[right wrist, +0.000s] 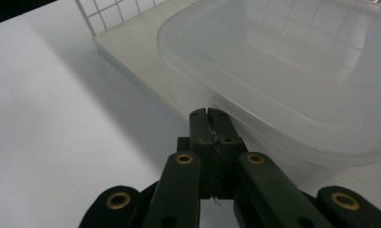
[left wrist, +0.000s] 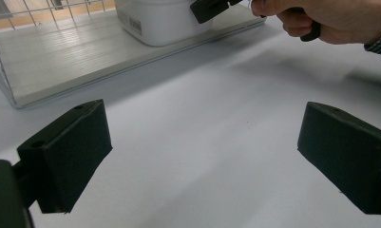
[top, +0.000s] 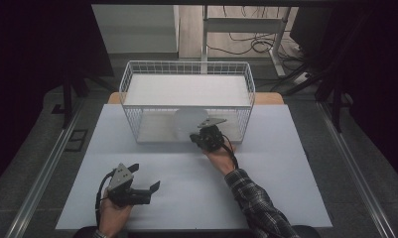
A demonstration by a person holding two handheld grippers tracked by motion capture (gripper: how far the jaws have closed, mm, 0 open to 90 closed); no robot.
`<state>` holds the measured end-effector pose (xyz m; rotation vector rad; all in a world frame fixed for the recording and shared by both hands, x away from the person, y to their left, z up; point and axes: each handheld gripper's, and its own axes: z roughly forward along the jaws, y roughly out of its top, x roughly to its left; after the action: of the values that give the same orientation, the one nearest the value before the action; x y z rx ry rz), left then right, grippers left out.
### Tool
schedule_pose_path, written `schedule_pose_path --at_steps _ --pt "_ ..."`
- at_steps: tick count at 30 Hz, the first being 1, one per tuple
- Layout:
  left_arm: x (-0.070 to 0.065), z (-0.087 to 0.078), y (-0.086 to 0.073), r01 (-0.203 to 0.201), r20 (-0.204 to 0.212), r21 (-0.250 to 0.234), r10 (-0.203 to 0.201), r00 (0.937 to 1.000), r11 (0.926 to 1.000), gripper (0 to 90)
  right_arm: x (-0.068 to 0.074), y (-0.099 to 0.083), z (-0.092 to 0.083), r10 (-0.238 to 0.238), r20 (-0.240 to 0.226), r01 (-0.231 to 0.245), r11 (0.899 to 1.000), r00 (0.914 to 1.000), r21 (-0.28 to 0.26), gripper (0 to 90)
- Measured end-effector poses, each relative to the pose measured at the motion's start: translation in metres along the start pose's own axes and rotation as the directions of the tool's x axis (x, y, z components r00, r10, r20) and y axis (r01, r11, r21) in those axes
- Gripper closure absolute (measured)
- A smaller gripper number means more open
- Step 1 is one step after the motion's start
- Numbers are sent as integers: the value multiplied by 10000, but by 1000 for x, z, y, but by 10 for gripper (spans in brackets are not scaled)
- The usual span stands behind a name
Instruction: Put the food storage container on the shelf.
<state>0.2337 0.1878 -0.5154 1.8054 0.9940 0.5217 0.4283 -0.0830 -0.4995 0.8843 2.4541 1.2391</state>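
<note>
Translucent plastic tub [right wrist: 292, 80], wire basket [top: 132, 84]

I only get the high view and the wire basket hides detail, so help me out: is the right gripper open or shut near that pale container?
Observer: The right gripper is shut, its jaws pressed together, as its own view shows.
Operator: Is it holding the container?
Observer: I cannot tell; its tips sit right at the rim of the translucent plastic container.
Operator: And the left gripper?
Observer: The left gripper is open wide over the bare white table, with nothing between its jaws.
Operator: Does the container carry any marking?
Observer: The left gripper view shows a small printed label on its side wall.
</note>
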Motion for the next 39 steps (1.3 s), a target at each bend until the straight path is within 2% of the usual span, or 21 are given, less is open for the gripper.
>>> schedule_pose_path --at_steps 10,19,23,25,27,31,32,39 --pt "2 0 -1 133 38 -35 -133 9999 9999 40 -6 3 8 127 196 -128 9999 9997 83 888" --pt "3 -1 0 103 57 -121 -102 9999 9999 42 -3 4 5 86 76 -86 10000 9999 0 854" --pt "4 0 -1 35 190 -171 -32 9998 9998 61 1 4 1 128 -125 -129 9999 9998 -64 799" --pt "5 0 -1 88 184 -130 -86 9998 9999 61 4 3 -2 148 -233 -150 9998 9996 -91 736" --pt "5 0 -1 149 216 -97 -147 9997 9998 61 5 3 -3 139 -249 -142 9999 9996 -87 722" --pt "5 1 -1 267 276 -21 -267 9993 9996 58 8 1 -9 138 -325 -141 9999 9994 -79 610" --pt "5 1 -1 282 286 -22 -281 9992 9996 58 8 1 -9 138 -325 -141 9999 9994 -79 610" --pt "5 2 -2 211 277 88 -213 9994 9997 56 12 -2 -15 130 -400 -132 9999 9991 -41 461"
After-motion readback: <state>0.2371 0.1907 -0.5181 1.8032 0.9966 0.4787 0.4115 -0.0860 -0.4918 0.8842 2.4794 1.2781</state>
